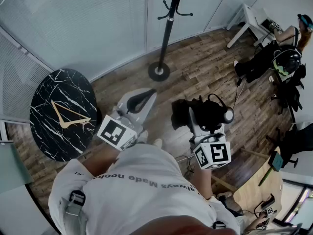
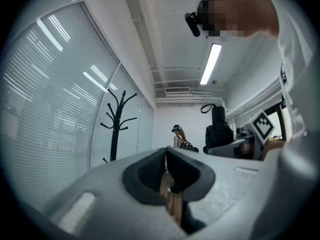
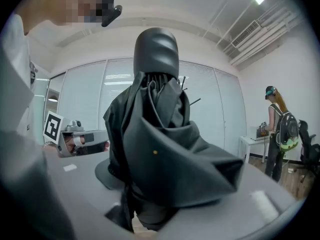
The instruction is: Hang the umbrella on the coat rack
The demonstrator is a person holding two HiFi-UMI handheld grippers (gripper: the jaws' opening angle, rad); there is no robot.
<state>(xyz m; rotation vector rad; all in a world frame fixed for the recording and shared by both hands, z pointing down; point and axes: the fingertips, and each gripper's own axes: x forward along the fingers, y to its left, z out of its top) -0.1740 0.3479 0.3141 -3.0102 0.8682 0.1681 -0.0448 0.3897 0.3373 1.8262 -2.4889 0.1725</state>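
A folded black umbrella (image 1: 204,112) stands in my right gripper (image 1: 196,124), whose jaws are shut on its bunched fabric. In the right gripper view the umbrella (image 3: 160,144) fills the middle, its rounded end cap (image 3: 156,51) pointing up. The black coat rack (image 1: 168,28) stands ahead on a round base (image 1: 159,71), some way beyond both grippers. My left gripper (image 1: 148,94) is shut and holds nothing, and it points toward the rack. Seen from the left gripper view, the rack (image 2: 115,126) rises at the left, with its hooks bare.
A round black marble table (image 1: 61,114) sits at the left by the blind-covered glass wall. A person (image 1: 274,58) sits at the far right near a white table (image 1: 249,21). A wooden desk (image 1: 254,187) lies at the lower right.
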